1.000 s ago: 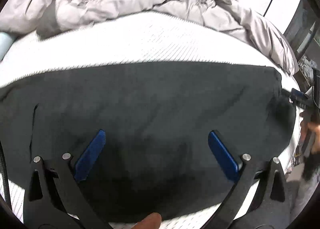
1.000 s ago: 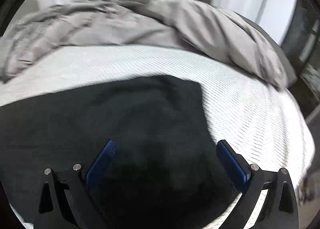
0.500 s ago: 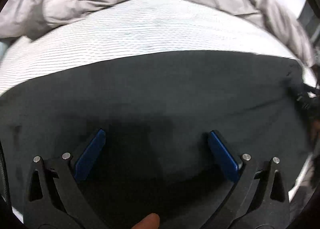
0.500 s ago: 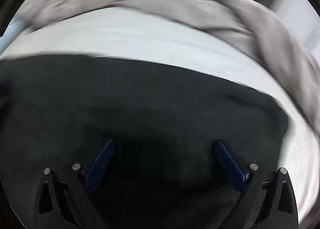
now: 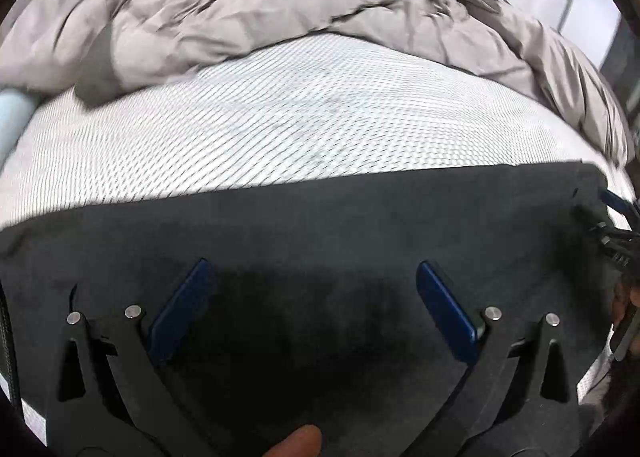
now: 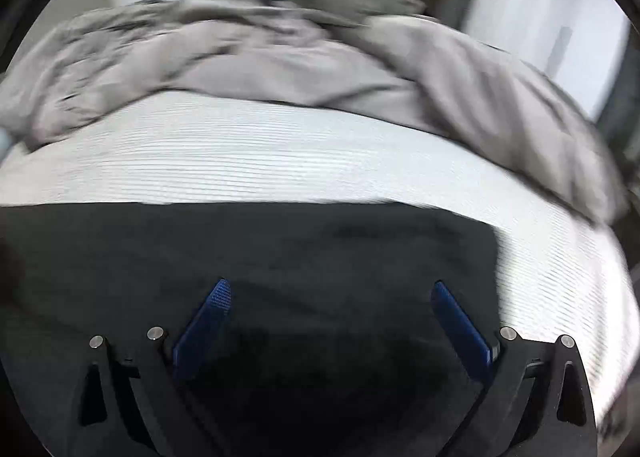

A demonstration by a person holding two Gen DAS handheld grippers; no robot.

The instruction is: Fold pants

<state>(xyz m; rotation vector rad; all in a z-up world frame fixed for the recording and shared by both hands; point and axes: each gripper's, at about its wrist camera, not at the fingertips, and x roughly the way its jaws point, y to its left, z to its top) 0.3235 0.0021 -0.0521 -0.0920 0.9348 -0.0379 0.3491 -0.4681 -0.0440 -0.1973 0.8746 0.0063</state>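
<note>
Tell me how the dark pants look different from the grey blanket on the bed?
The pants are very dark, nearly black; the blanket is pale grey. The pants lie spread flat and smooth near both open grippers, left and right; the blanket is bunched and wrinkled at the far side. Both are soft cloth resting on the white mattress.
</note>
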